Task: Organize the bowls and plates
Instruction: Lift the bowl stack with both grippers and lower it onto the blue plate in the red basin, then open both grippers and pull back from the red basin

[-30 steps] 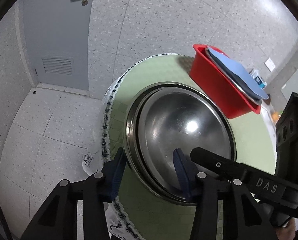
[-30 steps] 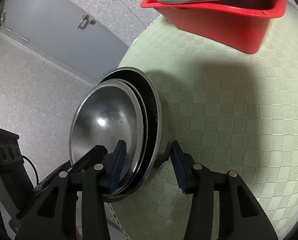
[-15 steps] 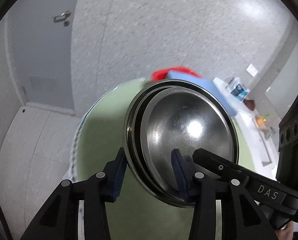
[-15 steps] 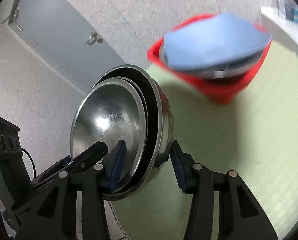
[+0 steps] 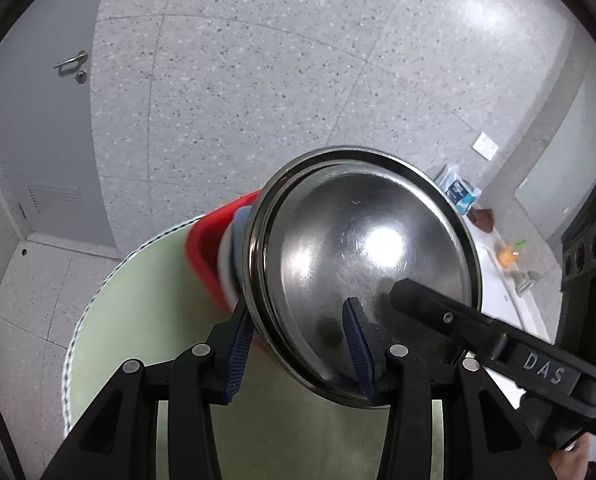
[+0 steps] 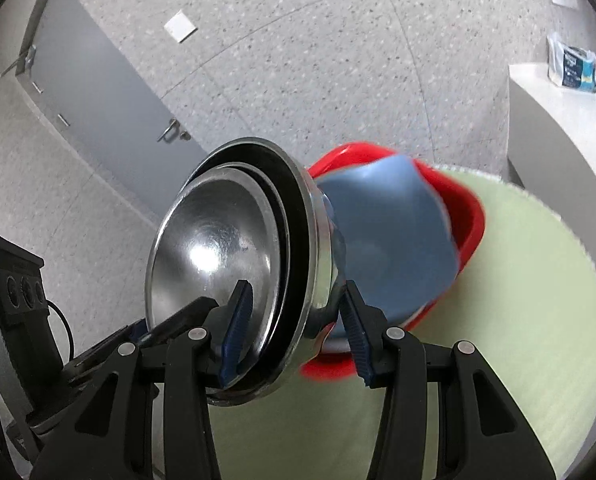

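Observation:
A stack of nested steel bowls point(image 5: 361, 264) is held tilted in the air between both grippers. My left gripper point(image 5: 298, 344) is shut on the stack's near rim. My right gripper point(image 6: 294, 320) is shut on the rim from the other side; the stack also shows in the right wrist view point(image 6: 234, 248). Behind the stack a red tub point(image 6: 463, 216) stands on the green table point(image 6: 517, 320) and holds a blue plate point(image 6: 389, 236). In the left wrist view only the tub's left end point(image 5: 206, 248) shows; the bowls hide the rest.
The round table with its green cloth point(image 5: 138, 300) has a white fringed edge at the left. A white counter point(image 6: 557, 120) with a small packet point(image 6: 573, 64) runs at the right. A grey door point(image 5: 30, 120) is in the speckled wall behind.
Both grippers have lifted the bowl stack off the table and carried it up toward the red tub. The tub now sits right behind the stack.

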